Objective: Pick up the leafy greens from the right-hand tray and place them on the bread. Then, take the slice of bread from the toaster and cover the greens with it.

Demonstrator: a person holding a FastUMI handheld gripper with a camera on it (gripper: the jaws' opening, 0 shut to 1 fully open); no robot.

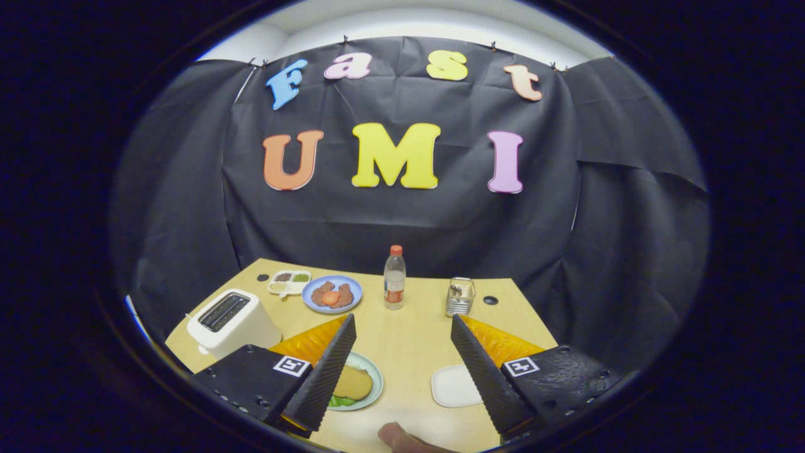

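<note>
My gripper [402, 319] is open and held above the wooden table [409, 352], with nothing between its fingers. Under the left finger [327, 371] sits a pale green plate [378, 377] with a slice of bread [352, 382] on it. Leafy greens [341, 401] peek out from beneath that slice at its near edge. By the right finger [484, 371] lies a small white tray [454, 385], partly hidden by the finger, and its visible part is bare. A white toaster [233, 321] stands beyond the left finger, its two slots dark.
At the back of the table are a blue plate of meat and tomato [332, 294], a small divided condiment tray [288, 282], a plastic bottle [394, 278] and a glass jar [460, 296]. A person's fingertip [396, 435] shows at the near edge.
</note>
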